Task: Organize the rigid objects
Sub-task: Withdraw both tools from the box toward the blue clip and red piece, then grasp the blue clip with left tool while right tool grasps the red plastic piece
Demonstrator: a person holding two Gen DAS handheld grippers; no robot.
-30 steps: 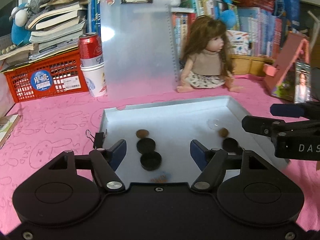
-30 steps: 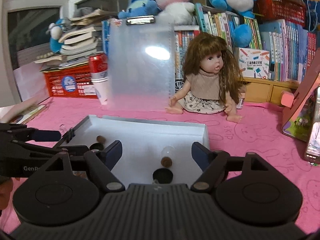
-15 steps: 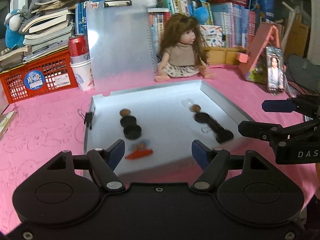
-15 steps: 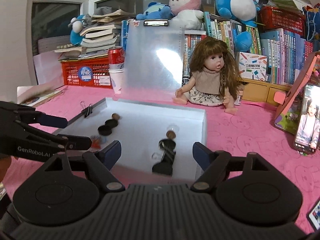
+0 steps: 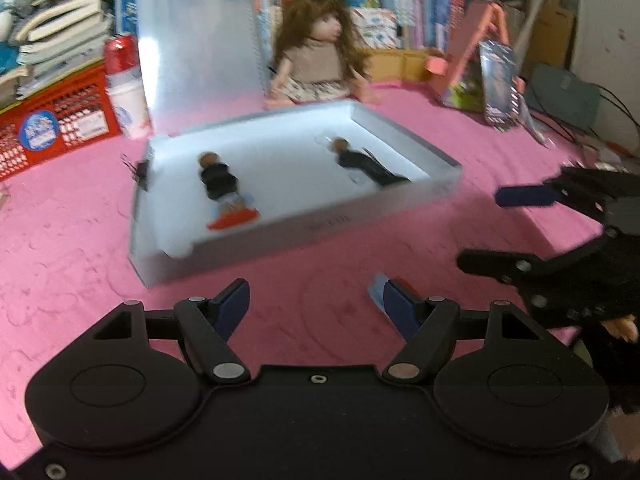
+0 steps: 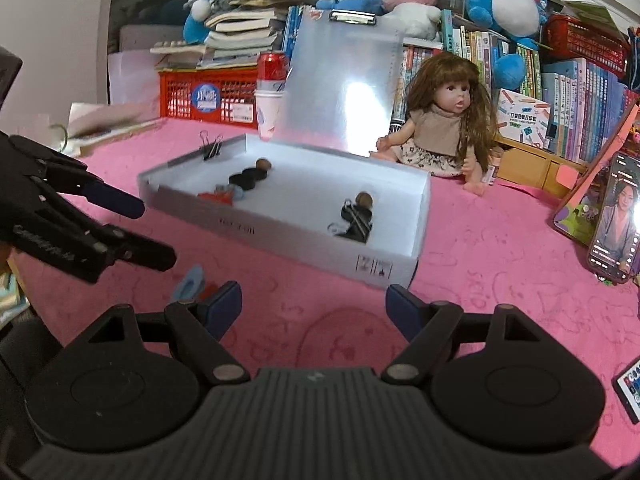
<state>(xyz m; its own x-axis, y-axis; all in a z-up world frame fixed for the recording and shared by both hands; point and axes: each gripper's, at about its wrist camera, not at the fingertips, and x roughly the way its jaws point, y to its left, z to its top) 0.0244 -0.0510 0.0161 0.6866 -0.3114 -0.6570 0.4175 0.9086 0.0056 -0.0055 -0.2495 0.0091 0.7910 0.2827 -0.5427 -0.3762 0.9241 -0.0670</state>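
Observation:
A shallow white box [image 5: 360,210] [image 6: 280,236] sits on the pink cloth. In it lie black round caps with a brown cork [image 5: 216,178] [image 6: 248,178], a red and blue piece [image 5: 232,216] [image 6: 218,196], and a second black cluster with a cork [image 5: 362,162] [image 6: 358,216]. A small light-blue piece [image 6: 190,286] lies on the cloth in front of the box, by my right gripper's left finger; it also shows in the left wrist view [image 5: 376,290]. My left gripper [image 5: 316,306] is open and empty. My right gripper [image 6: 314,306] is open and empty. Both hover over the cloth short of the box.
A clear clipboard [image 6: 344,84] leans behind the box beside a doll [image 6: 448,120]. A red basket [image 6: 208,96], a can on a cup [image 6: 270,88], books and plush toys line the back. A phone [image 6: 614,220] leans at the right. A binder clip [image 6: 212,148] grips the box rim.
Both grippers have pulled back from over the box towards the near edge and now hang over bare cloth. The box contents look the same. The left view is blurred from motion.

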